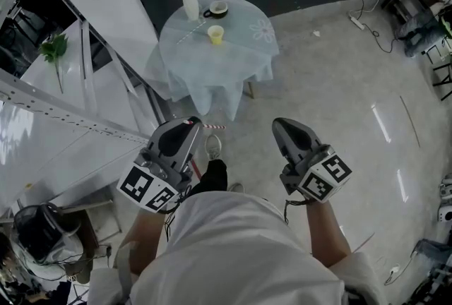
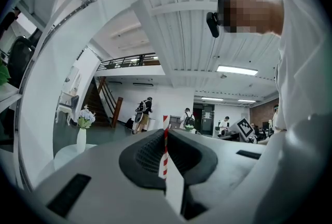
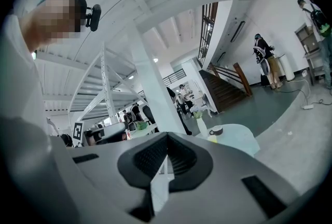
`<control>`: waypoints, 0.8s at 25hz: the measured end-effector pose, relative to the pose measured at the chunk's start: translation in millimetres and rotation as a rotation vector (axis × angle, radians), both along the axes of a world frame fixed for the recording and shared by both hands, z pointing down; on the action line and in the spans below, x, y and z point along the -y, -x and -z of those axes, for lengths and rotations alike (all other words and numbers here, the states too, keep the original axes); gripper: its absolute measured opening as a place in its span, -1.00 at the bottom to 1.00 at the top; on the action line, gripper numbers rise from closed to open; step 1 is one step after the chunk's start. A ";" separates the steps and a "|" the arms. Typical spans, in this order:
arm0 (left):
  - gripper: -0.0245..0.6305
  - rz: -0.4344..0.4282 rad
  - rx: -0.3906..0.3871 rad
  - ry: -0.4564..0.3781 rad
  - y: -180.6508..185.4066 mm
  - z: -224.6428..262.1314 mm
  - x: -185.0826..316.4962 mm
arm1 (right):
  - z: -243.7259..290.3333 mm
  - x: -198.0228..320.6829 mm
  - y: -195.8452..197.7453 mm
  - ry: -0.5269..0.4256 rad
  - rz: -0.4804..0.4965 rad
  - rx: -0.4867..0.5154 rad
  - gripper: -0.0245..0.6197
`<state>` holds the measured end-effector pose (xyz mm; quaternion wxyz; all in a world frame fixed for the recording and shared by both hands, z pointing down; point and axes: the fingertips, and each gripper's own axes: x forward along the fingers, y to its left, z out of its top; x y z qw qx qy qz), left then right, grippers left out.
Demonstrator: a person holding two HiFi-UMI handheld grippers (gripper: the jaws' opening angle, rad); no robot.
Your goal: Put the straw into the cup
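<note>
My left gripper (image 1: 189,122) is shut on a red-and-white striped straw (image 1: 212,127), which pokes out sideways past the jaw tips. In the left gripper view the straw (image 2: 165,146) stands upright, clamped between the jaws of that gripper (image 2: 166,137). A small yellow cup (image 1: 216,34) stands on the round table (image 1: 212,70) with the pale blue cloth, well ahead of both grippers. My right gripper (image 1: 283,124) is level beside the left one, jaws shut with nothing in them (image 3: 166,148). The yellow cup (image 3: 213,138) shows small and far in the right gripper view.
On the table a white vase with flowers (image 1: 189,0) and a dark cup on a saucer (image 1: 217,9) stand behind the yellow cup. A white staircase structure (image 1: 85,85) runs along the left. Cables and equipment (image 1: 417,21) lie at the far right; people stand in the background.
</note>
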<state>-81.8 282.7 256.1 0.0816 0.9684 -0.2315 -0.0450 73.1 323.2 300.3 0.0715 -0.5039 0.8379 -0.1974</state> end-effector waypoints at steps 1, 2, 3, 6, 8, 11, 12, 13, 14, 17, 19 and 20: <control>-0.83 0.000 -0.002 0.001 -1.1 -1.7 6.4 | -1.3 5.9 -0.9 0.001 0.001 -0.001 -0.86; -0.83 -0.001 -0.003 0.003 -2.1 -3.4 13.3 | -2.5 12.6 -1.4 0.003 0.002 -0.003 -0.86; -0.83 -0.002 -0.004 0.004 -3.1 -5.2 20.8 | -3.6 20.2 -1.7 0.004 0.003 -0.007 -0.86; -0.83 -0.006 -0.007 0.014 -6.8 -12.2 48.4 | -7.7 47.7 -3.7 0.009 0.003 -0.023 -0.86; -0.83 -0.007 -0.011 0.021 -10.3 -16.7 69.0 | -12.0 67.7 -6.6 0.017 -0.001 -0.027 -0.86; -0.83 -0.012 -0.015 0.032 -14.6 -21.9 101.4 | -19.7 99.2 -9.9 0.035 -0.005 -0.024 -0.86; -0.83 -0.013 -0.015 0.037 -15.3 -23.9 112.4 | -22.3 110.0 -10.3 0.042 -0.006 -0.023 -0.86; -0.83 -0.013 -0.013 0.043 -15.6 -25.9 123.5 | -24.8 120.9 -10.6 0.050 -0.007 -0.022 -0.86; -0.83 -0.013 -0.011 0.049 -15.6 -27.9 134.6 | -27.1 131.6 -10.8 0.057 -0.008 -0.021 -0.86; -0.83 -0.012 -0.011 0.069 -14.6 -32.6 168.7 | -33.2 163.5 -11.2 0.080 -0.014 -0.018 -0.86; -0.83 -0.013 -0.011 0.078 -13.1 -34.9 191.8 | -36.0 185.0 -10.0 0.091 -0.018 -0.018 -0.86; -0.83 -0.013 -0.009 0.079 -12.4 -36.0 202.9 | -37.1 195.5 -8.8 0.095 -0.019 -0.018 -0.86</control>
